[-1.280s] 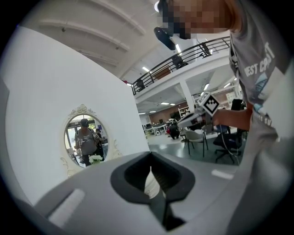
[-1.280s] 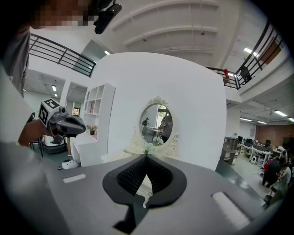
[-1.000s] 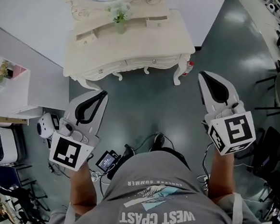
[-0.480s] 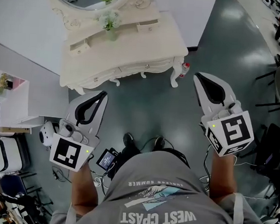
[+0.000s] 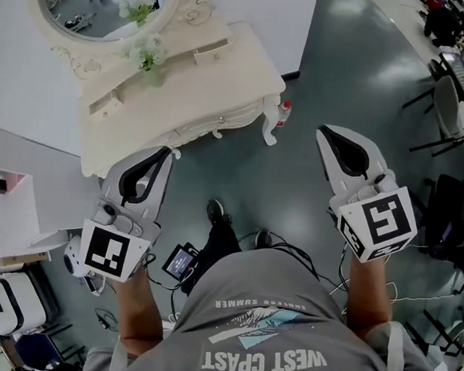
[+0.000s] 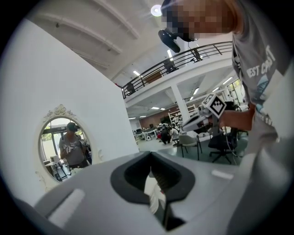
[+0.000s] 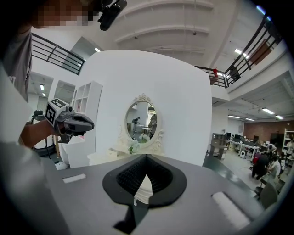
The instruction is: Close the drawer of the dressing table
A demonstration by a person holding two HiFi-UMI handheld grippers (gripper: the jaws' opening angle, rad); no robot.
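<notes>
The cream dressing table (image 5: 224,84) stands at the upper left of the head view, below an oval mirror (image 5: 94,2) and beside white flowers (image 5: 146,51). Two small drawers (image 5: 211,51) sit on its top, and a front drawer with knobs (image 5: 219,122) runs along its edge; I cannot tell which one stands out. My left gripper (image 5: 169,152) is shut and empty, its tip just short of the table's front edge. My right gripper (image 5: 324,133) is shut and empty, over the floor to the right of the table. The right gripper view shows the table and mirror (image 7: 143,121) ahead.
A red-capped bottle (image 5: 283,111) stands by the table's right leg. White shelving (image 5: 7,203) and cases fill the left side. Chairs (image 5: 447,98) stand at the far right. Cables and a small device (image 5: 180,261) lie on the floor by the person's feet (image 5: 217,211).
In the head view the dressing table has slid leftwards and turned. The left gripper has shifted left and now ends close to the table's front edge. Both grippers stay shut.
</notes>
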